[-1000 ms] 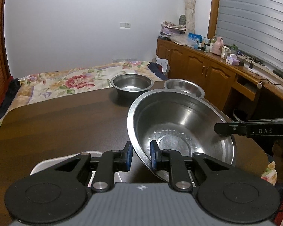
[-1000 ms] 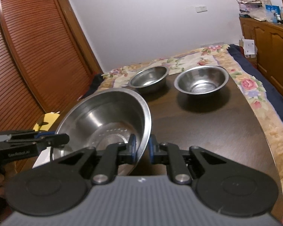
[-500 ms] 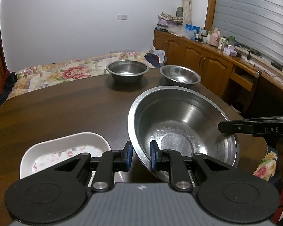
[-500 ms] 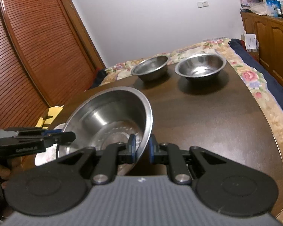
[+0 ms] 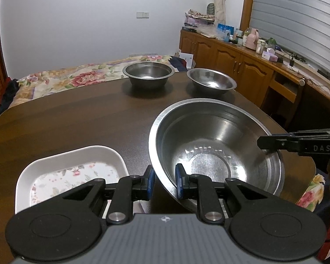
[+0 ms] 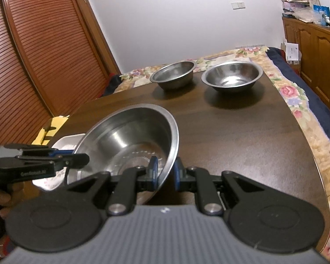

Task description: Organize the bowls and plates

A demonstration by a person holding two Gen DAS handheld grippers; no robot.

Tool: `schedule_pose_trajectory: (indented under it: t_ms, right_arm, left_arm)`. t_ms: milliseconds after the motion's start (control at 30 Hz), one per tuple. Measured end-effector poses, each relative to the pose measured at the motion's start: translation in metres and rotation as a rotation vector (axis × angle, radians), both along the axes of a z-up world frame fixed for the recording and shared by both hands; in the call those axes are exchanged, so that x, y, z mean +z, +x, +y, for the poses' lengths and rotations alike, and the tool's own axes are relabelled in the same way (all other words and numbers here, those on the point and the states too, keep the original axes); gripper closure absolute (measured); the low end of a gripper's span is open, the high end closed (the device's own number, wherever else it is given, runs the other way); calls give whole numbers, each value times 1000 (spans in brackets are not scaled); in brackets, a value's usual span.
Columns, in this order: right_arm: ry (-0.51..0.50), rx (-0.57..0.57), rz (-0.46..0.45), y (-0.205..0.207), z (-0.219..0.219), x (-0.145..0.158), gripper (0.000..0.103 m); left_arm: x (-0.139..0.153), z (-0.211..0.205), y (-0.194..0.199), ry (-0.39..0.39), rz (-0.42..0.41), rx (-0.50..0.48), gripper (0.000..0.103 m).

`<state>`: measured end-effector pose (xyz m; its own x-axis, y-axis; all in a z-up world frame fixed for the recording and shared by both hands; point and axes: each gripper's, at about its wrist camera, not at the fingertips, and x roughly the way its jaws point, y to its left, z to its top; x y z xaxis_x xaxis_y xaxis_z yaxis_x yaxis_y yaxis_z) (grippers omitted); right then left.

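Note:
A large steel bowl [image 5: 215, 151] is held above the dark wooden table [image 5: 77, 123] by both grippers. My left gripper [image 5: 164, 183] is shut on its near-left rim. My right gripper [image 6: 166, 173] is shut on the opposite rim and also shows in the left wrist view [image 5: 272, 144]. The same bowl shows in the right wrist view [image 6: 129, 138], with the left gripper [image 6: 77, 159] at its far side. Two smaller steel bowls stand at the table's far end: a deeper one [image 5: 148, 74] and a wider one [image 5: 210, 83]. A white floral rectangular plate [image 5: 70, 173] lies under the left gripper.
A bed with a floral cover [image 5: 77, 77] lies beyond the table. Wooden cabinets [image 5: 242, 66] with clutter run along the right wall. A louvred wooden wardrobe [image 6: 33, 55] stands to the left. The table's right edge [image 6: 305, 136] is close.
Both grippers have lifted the large bowl higher and drawn it back. The white plate has come into full view below the left gripper, and the two small bowls look farther away.

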<state>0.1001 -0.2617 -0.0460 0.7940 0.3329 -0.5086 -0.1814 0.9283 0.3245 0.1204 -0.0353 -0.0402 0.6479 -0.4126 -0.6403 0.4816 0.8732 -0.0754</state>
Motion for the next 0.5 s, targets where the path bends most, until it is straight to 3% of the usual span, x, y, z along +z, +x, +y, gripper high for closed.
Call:
schedule_pose_trajectory:
  t_ms: [500]
  right_arm:
    - [-16, -13, -14, 1, 0, 1, 82]
  left_arm:
    - [-1, 0, -3, -7, -25, 18, 79]
